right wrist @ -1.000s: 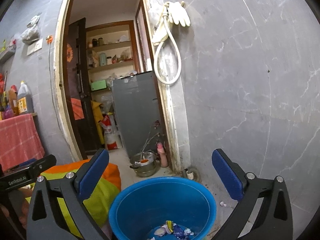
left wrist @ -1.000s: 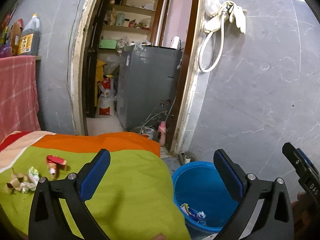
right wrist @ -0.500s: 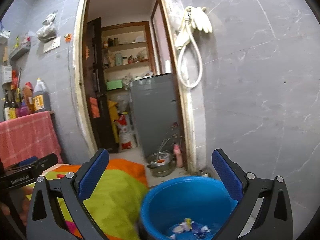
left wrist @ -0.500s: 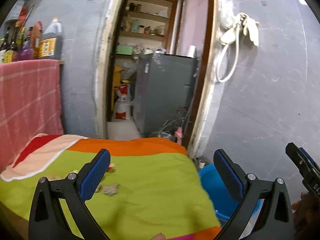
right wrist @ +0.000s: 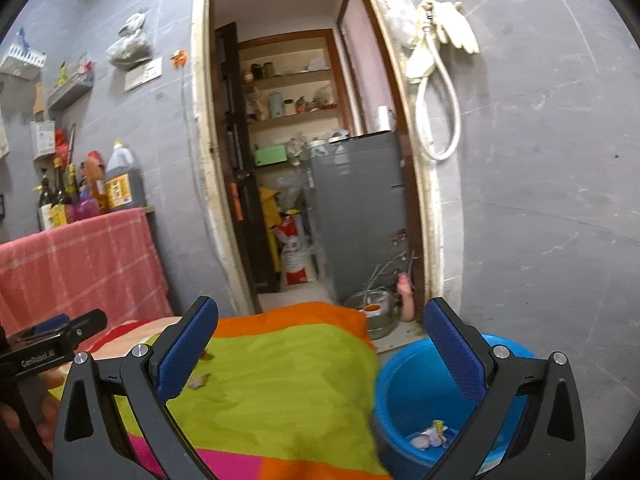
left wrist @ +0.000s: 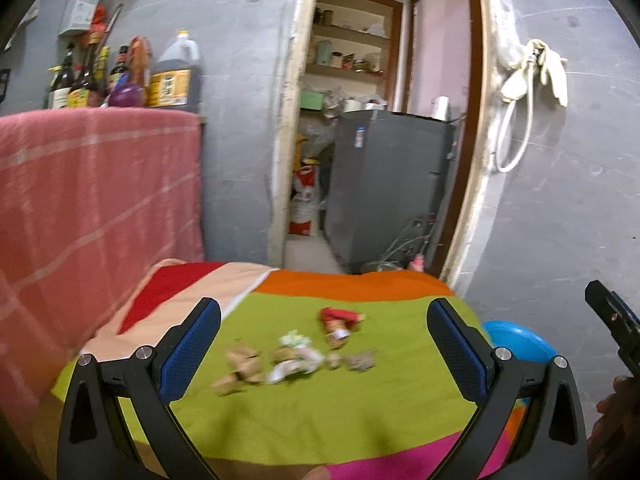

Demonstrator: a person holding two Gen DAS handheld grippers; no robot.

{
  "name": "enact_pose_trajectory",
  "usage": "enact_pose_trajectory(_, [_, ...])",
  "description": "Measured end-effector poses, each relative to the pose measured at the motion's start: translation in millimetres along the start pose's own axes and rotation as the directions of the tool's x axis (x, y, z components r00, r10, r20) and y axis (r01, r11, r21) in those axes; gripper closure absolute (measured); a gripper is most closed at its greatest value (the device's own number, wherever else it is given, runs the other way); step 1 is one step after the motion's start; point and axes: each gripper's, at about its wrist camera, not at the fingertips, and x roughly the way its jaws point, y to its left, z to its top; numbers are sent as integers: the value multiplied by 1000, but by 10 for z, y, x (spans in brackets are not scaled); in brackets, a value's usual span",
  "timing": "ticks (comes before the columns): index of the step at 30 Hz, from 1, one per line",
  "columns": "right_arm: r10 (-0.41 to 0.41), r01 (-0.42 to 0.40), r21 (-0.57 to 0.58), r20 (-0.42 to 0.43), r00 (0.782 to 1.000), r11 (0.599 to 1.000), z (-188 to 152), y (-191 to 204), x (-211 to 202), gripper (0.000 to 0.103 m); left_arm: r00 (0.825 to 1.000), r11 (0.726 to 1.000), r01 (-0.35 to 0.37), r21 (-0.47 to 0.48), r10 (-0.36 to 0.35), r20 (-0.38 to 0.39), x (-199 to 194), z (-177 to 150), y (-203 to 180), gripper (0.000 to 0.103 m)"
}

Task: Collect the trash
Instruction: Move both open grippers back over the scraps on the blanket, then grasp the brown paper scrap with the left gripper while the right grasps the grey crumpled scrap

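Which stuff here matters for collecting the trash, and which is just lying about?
Job: crumpled paper scraps, red wrapper, blue bucket, left gripper, right gripper, both open.
Lying about: pink towel, bottles, gloves, hose.

Crumpled scraps litter cloth; bucket holds wrappers.

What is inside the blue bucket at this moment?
In the right wrist view, the blue bucket holds a few crumpled wrappers at the bottom. The right gripper, open and empty, and the cloth edge cover the rest.
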Motion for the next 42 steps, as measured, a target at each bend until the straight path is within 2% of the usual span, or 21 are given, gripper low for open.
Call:
enact_pose_trajectory(12, [108,-116,-75,-101,989,990,-174,623,274,0,993,999,-37,6,37,-112,-71,-321,594,2])
enact_pose_trajectory(22, [138,-166,-135,-196,971,977,-317,904,574,0,980,999,-32,7,33,-198,133,-373,754,2])
enact_pose_trajectory(25, [140,-177,-149,-232,963,973,-375,955,685,0,971,1000,-24,-6,22,-239,247,-390,790,5])
enact_pose_trajectory(26, [141,-182,-150,-250,958,972,-394,978,737,0,967,1000,-16,-16,11,-255,291,-398,806,6])
enact_pose_trajectory(31, [142,-201,-154,-328,934,967,-509,1018,917,18,948,999,3,-47,-18,-317,460,-404,843,26])
enact_pose_trajectory(34, [135,-213,-168,-385,913,963,-557,1071,1031,21,935,999,-1,-51,-17,-355,584,-400,846,33])
enact_pose_trajectory(37, [120,-221,-174,-458,881,960,-608,1122,1180,26,924,998,7,-68,-32,-380,680,-388,841,42])
enact_pose_trajectory(40, [108,-231,-173,-527,843,957,-670,1167,1323,35,920,998,16,-59,-38,-389,745,-382,812,49])
enact_pose_trajectory(42, [105,-239,-173,-557,824,955,-708,1196,1388,37,918,998,23,-59,-44,-394,778,-385,803,53])
